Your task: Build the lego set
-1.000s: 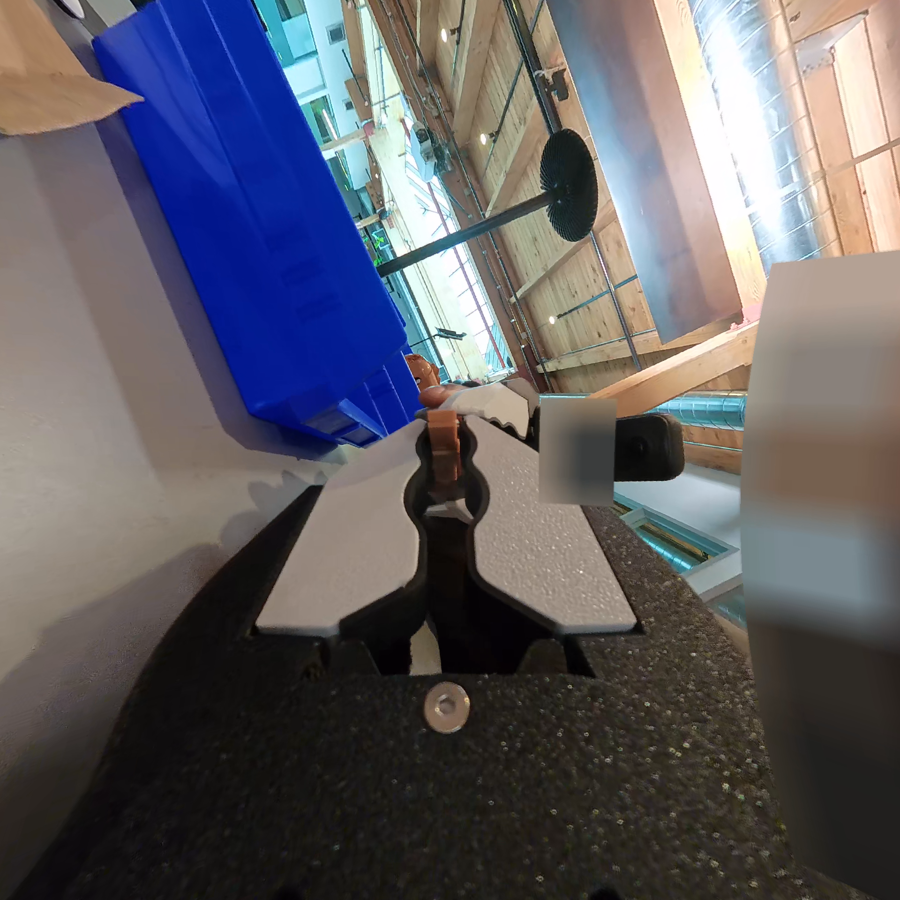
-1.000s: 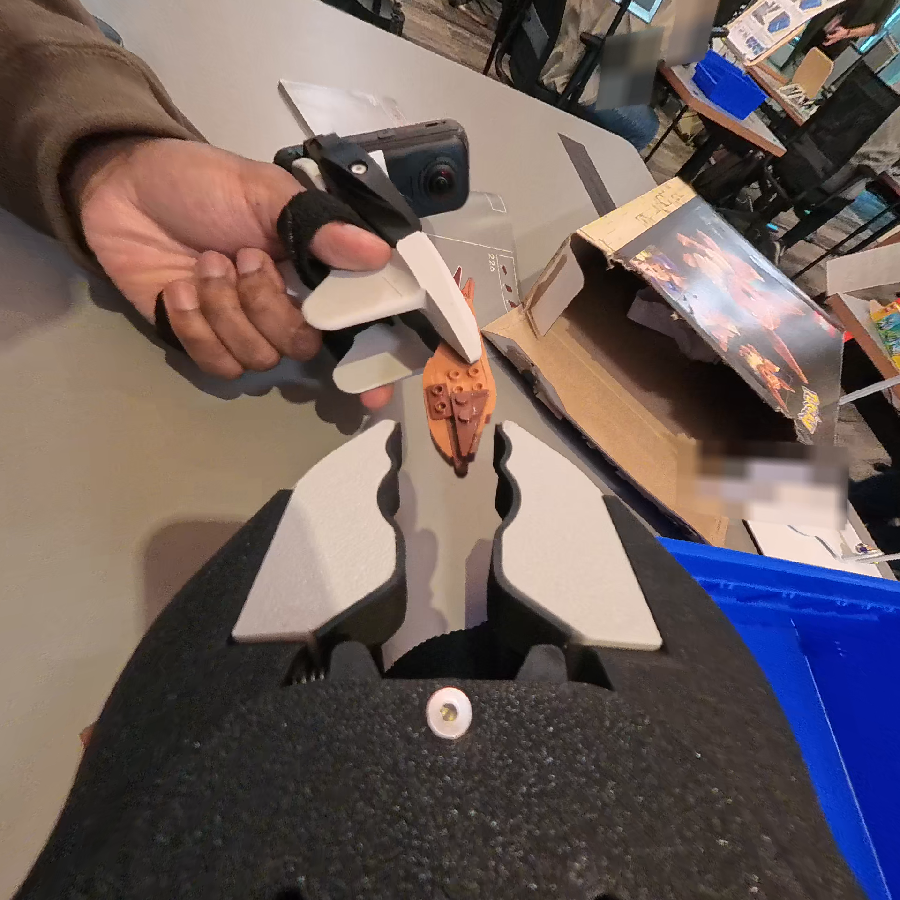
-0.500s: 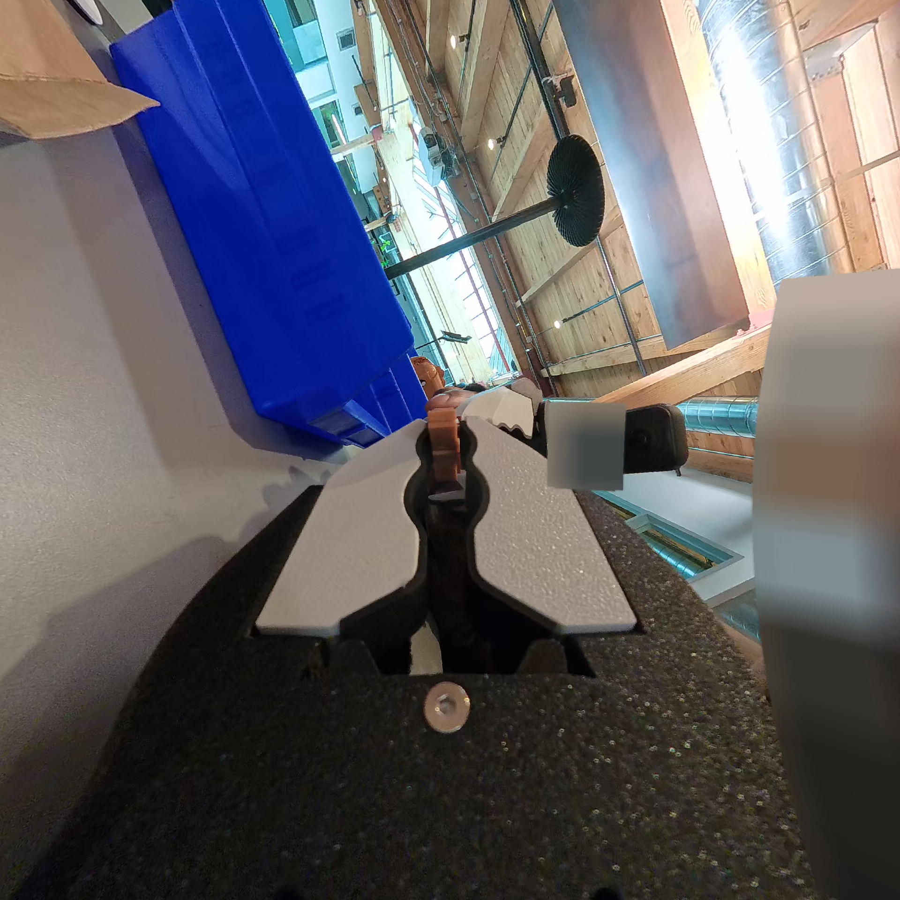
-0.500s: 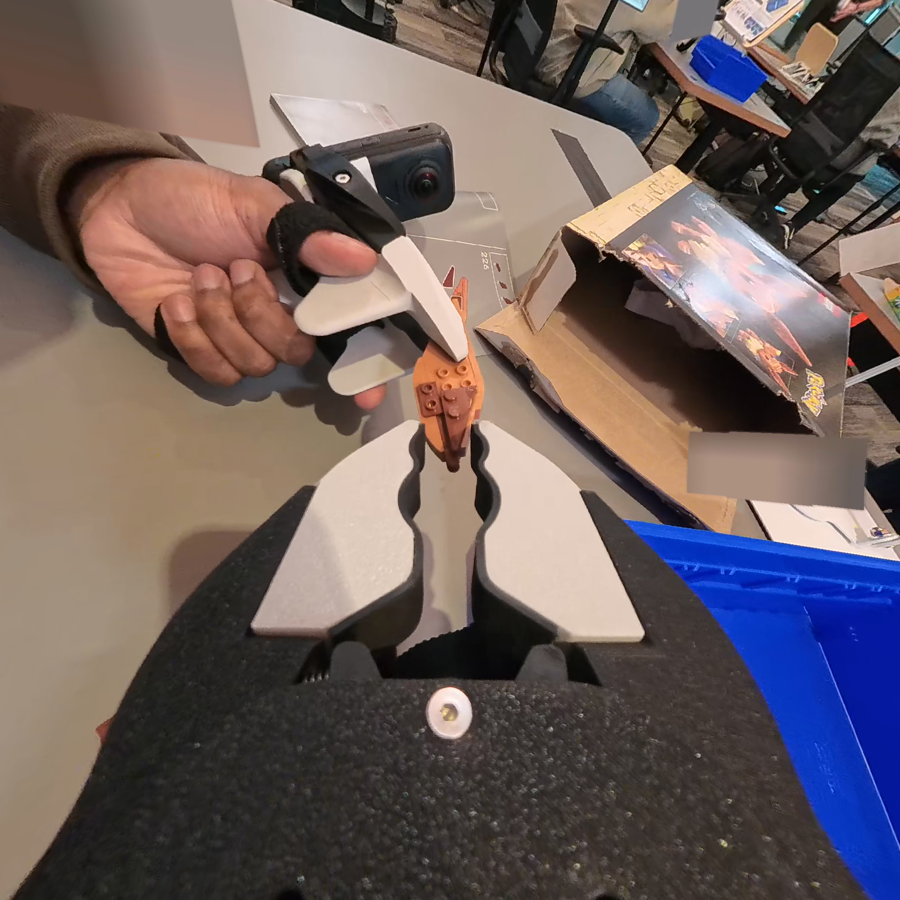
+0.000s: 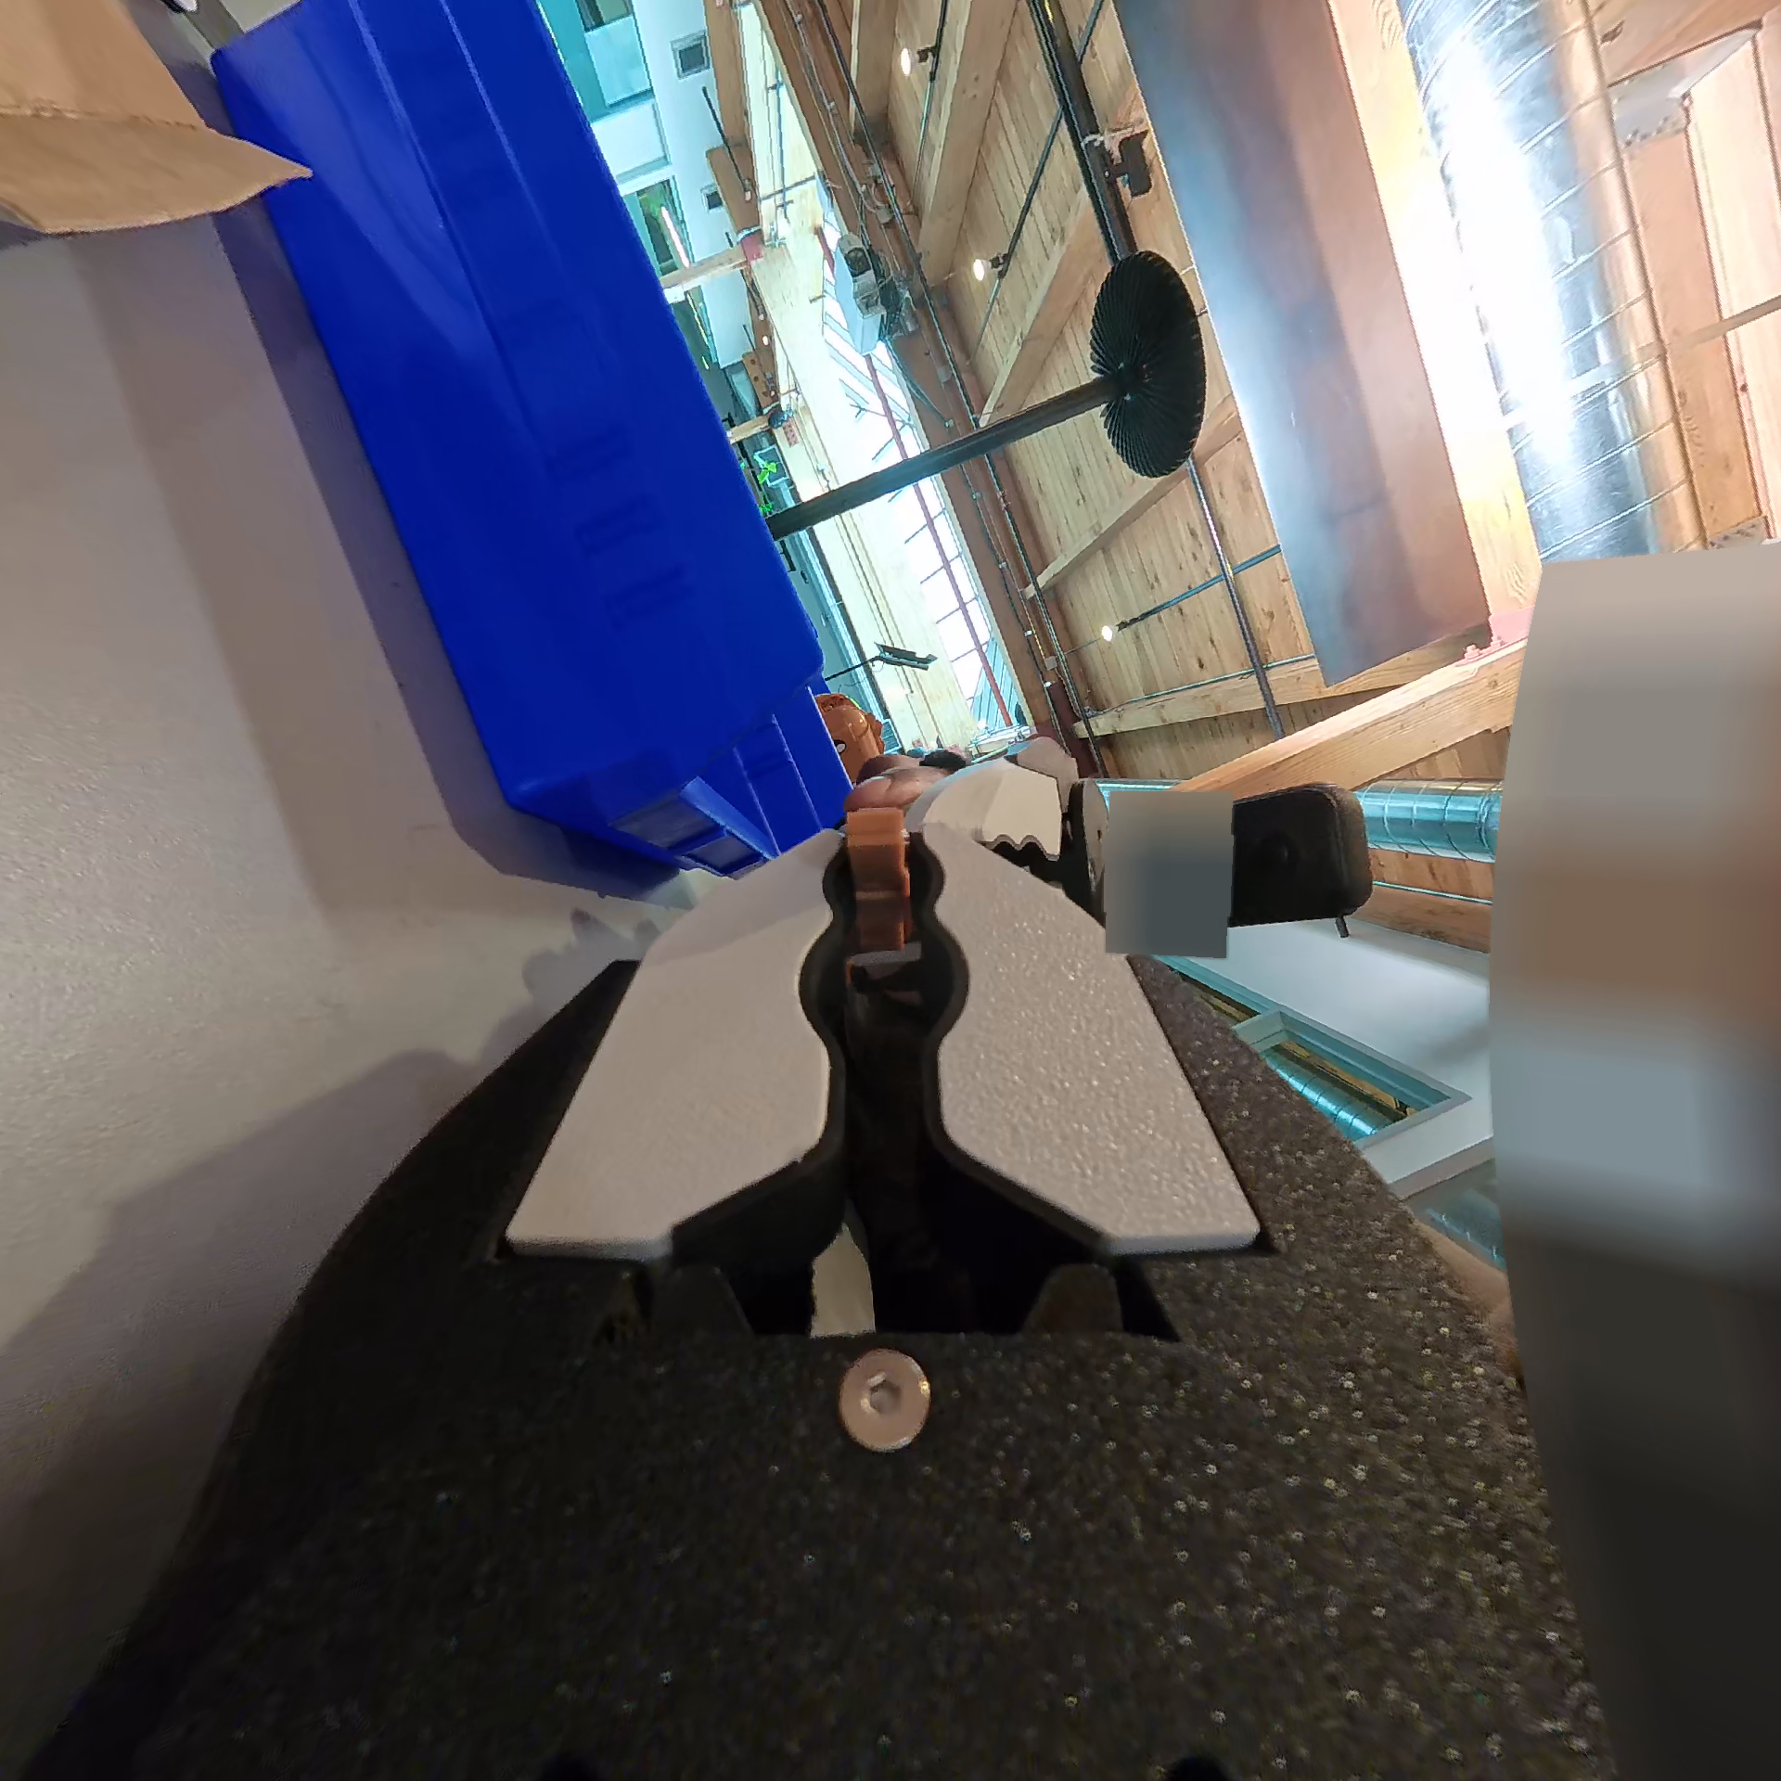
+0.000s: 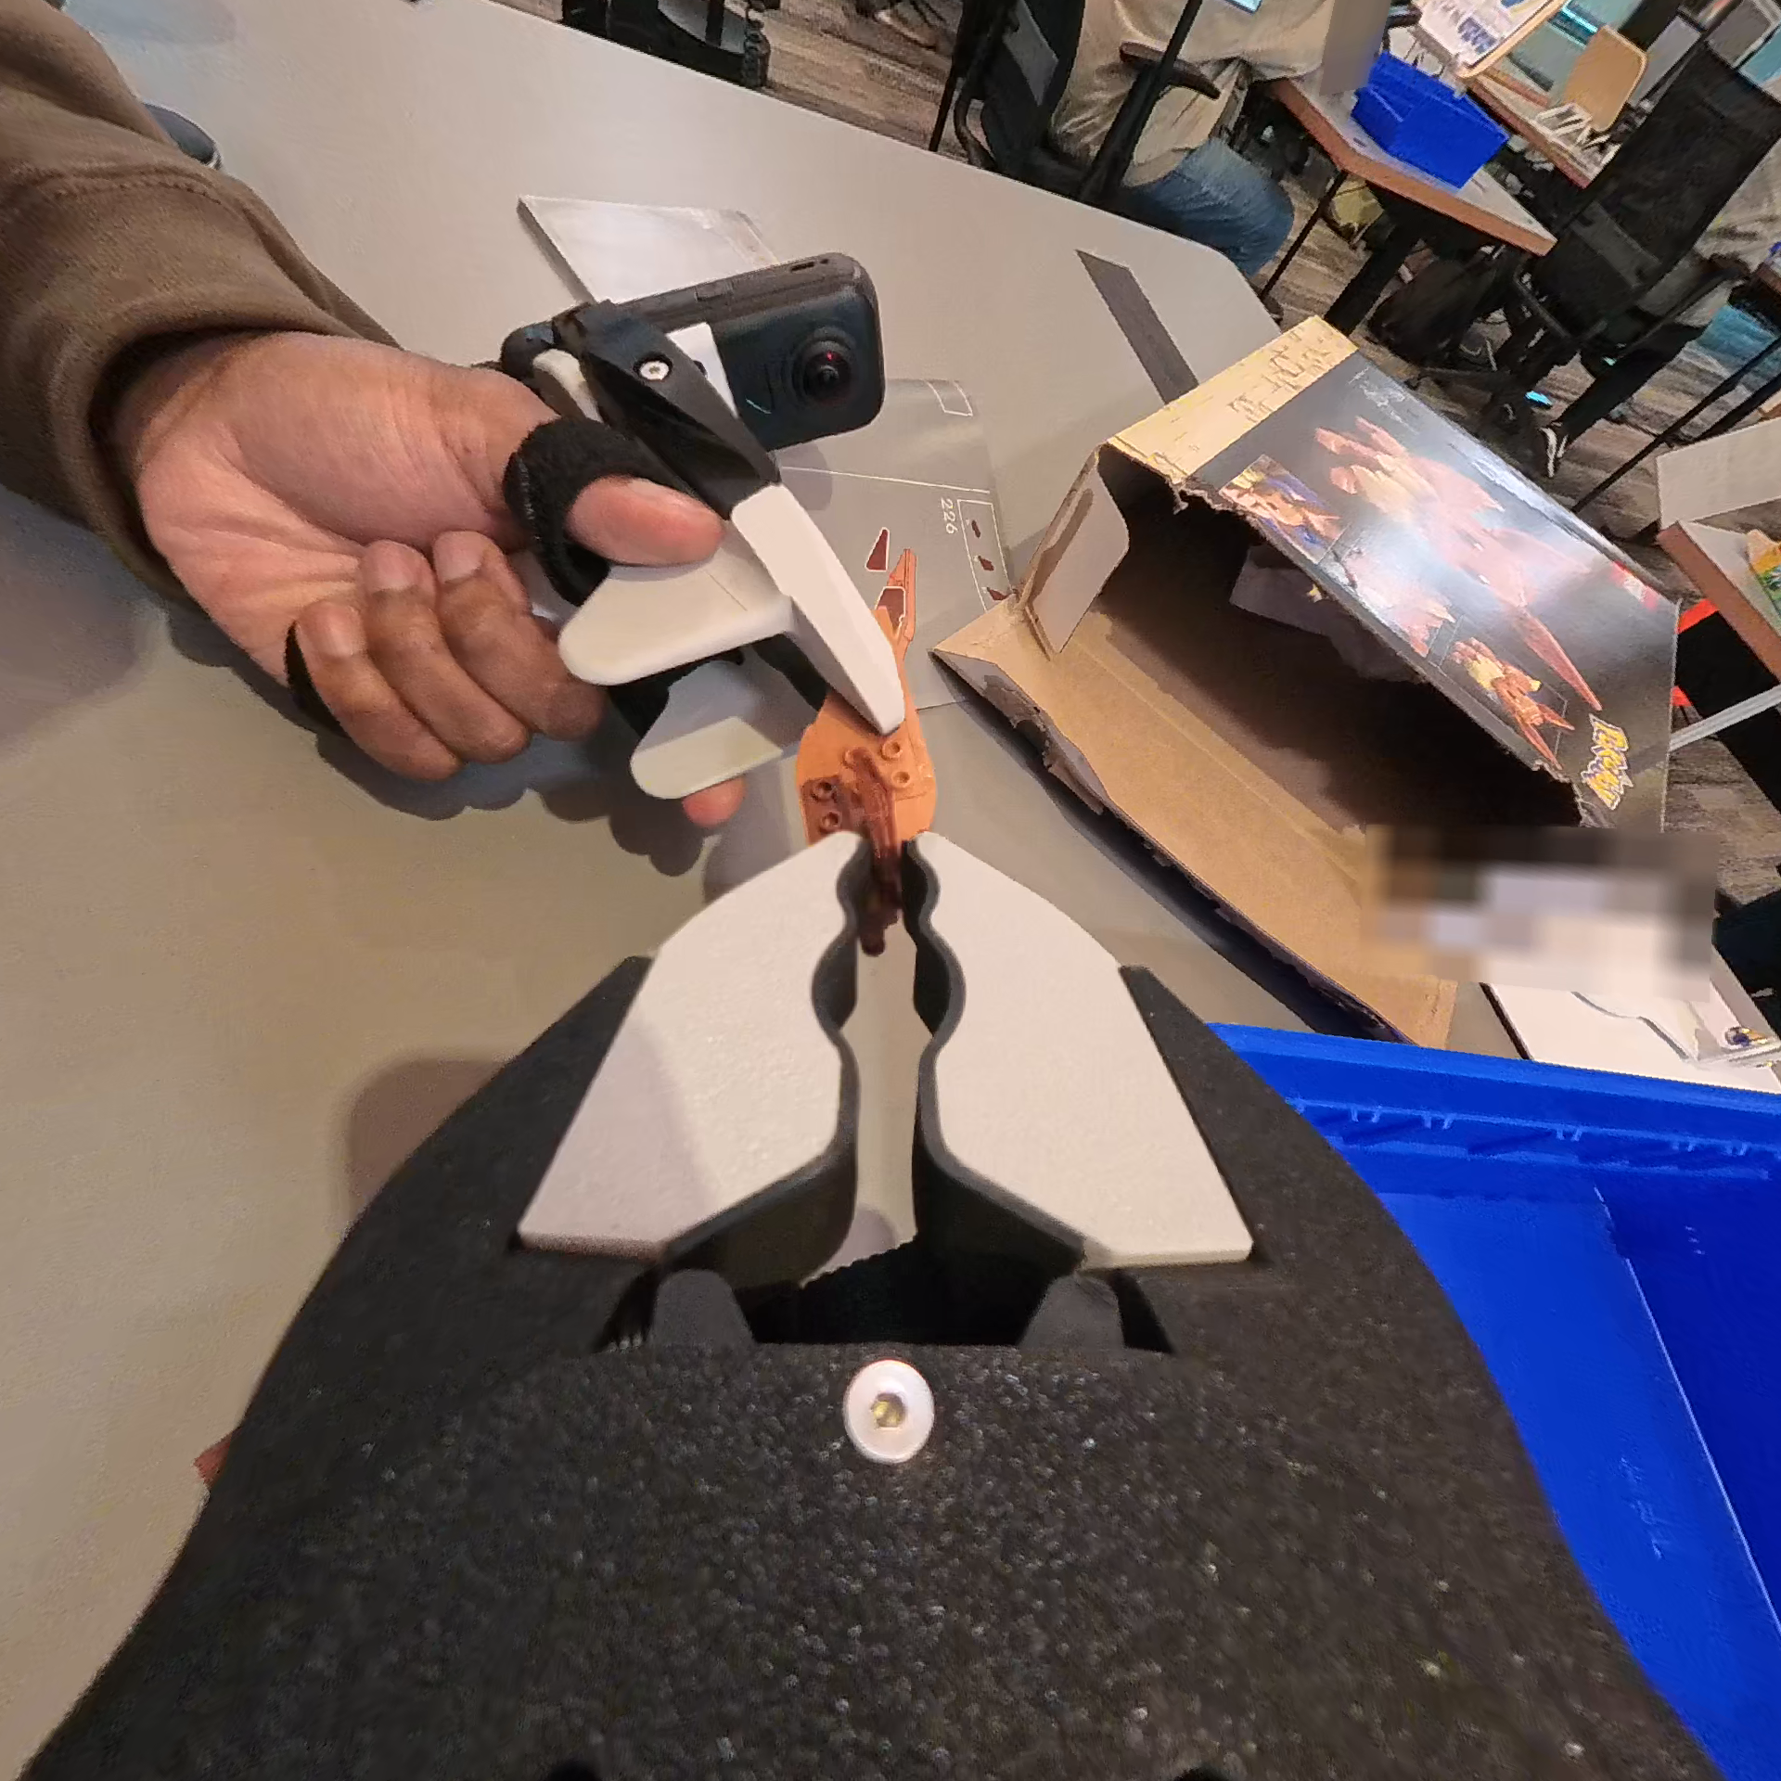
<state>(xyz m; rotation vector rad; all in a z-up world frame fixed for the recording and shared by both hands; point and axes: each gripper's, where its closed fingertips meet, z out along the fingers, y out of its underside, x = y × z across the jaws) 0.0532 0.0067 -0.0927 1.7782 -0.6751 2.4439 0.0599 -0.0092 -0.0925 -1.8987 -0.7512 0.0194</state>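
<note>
My left gripper (image 5: 877,850) is shut on an orange brick assembly (image 5: 875,882), seen edge-on between its pads. The right wrist view shows the same assembly (image 6: 863,761) as a flat pointed orange plate with studs, held above the grey table (image 6: 241,964) by the left gripper's white fingers (image 6: 819,617). A dark red-brown piece (image 6: 879,891) sticks out of the plate's near end. My right gripper (image 6: 882,853) is shut on that dark piece, both pads pressing on it. The right gripper's fingers (image 5: 993,805) show just beyond the assembly in the left wrist view.
A blue bin (image 6: 1542,1301) stands at the right, and it also shows in the left wrist view (image 5: 540,434). An open cardboard box with a printed lid (image 6: 1301,675) lies behind. A printed sheet (image 6: 916,501) lies on the table under the left gripper. People sit at far tables. Only a small space, under 4 cm, lies between the two pairs of fingers.
My right gripper moved forward and its jaws closed from wide open onto the dark piece at the assembly's near end. My left gripper kept its hold and barely moved.
</note>
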